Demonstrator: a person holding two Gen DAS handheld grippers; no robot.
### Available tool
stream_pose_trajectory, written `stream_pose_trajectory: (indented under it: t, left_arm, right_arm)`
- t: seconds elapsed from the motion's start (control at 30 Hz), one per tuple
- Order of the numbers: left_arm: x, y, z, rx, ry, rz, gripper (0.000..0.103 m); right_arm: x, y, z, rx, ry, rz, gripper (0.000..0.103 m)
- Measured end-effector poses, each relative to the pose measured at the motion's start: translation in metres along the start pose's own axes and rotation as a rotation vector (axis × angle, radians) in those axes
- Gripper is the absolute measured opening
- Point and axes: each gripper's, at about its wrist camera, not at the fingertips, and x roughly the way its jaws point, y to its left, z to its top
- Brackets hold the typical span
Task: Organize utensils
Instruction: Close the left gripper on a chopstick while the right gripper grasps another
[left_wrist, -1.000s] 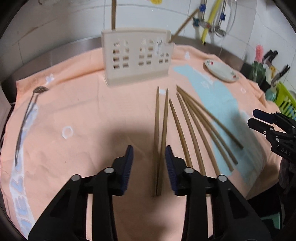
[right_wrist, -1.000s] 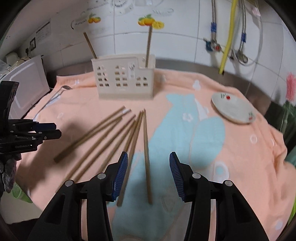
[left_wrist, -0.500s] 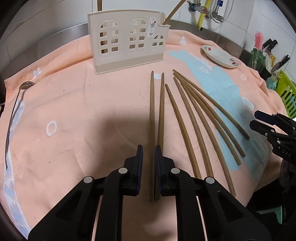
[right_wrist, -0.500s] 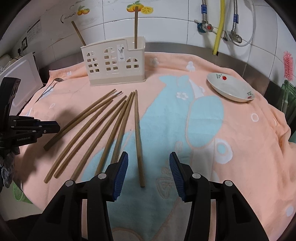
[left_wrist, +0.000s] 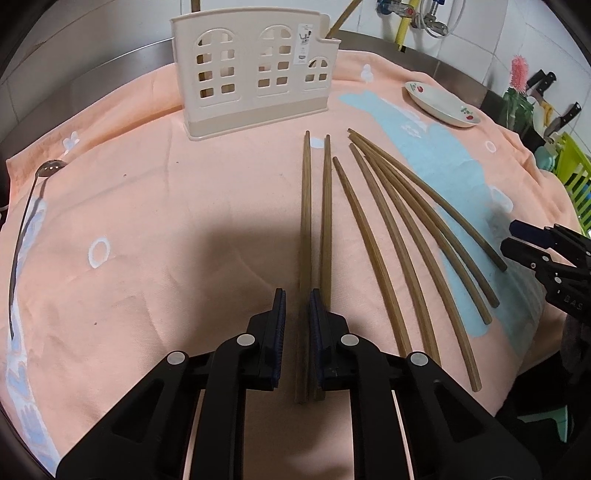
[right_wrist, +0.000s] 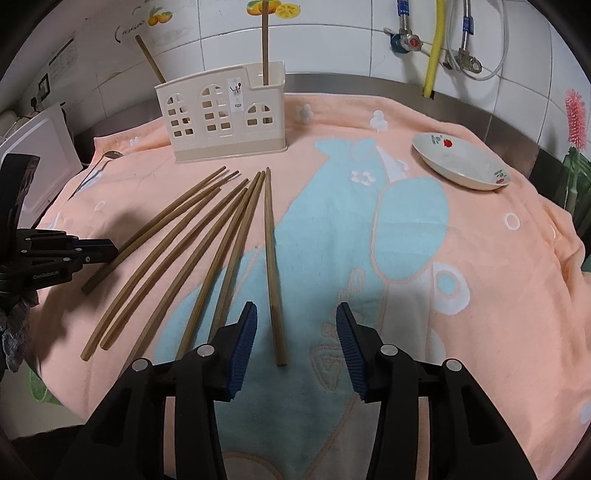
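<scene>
White tiled wall (right_wrist: 332, 44) rose behind steel counter (right_wrist: 369, 83); yellow hose (right_wrist: 434, 48) & valves hung on wall above it.

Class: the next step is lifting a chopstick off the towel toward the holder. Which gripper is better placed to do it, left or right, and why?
Left. The left gripper has just closed around the leftmost chopstick, apparently gripping it. The right gripper has only begun closing; the rightmost chopstick lies untouched between its jaws. The holder stands straight ahead.

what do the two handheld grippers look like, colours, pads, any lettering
Both the left gripper and the right gripper are matte black plastic with angular, cut-out arms and round silver pivot pins. Their fingers carry ribbed dark blue pads. In the right wrist view, the left gripper's side bears small white lettering, roughly "GenRobot.AI".
</scene>
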Motion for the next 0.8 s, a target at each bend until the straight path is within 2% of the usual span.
stream_pose_trajectory:
  t: [0.03,0.33,0.5,0.8]
  left_arm:
    - [0.002,-0.002,-0.001,0.006,0.005,0.002,0.008]
    - [0.005,-0.002,-0.002,0.006,0.002,0.008,0.007]
    - [0.005,-0.003,-0.004,0.002,0.0,0.014,0.007]
    - [0.004,-0.002,-0.006,0.003,0.0,-0.002,0.007]
  right_arm:
    - [0.001,0.0,-0.001,0.001,0.002,0.002,0.039]
    - [0.007,0.003,-0.001,-0.001,0.008,0.024,0.032]
    - [0.012,0.006,-0.001,0.002,0.019,0.037,0.022]
    - [0.02,0.009,-0.004,-0.007,0.045,0.04,0.011]
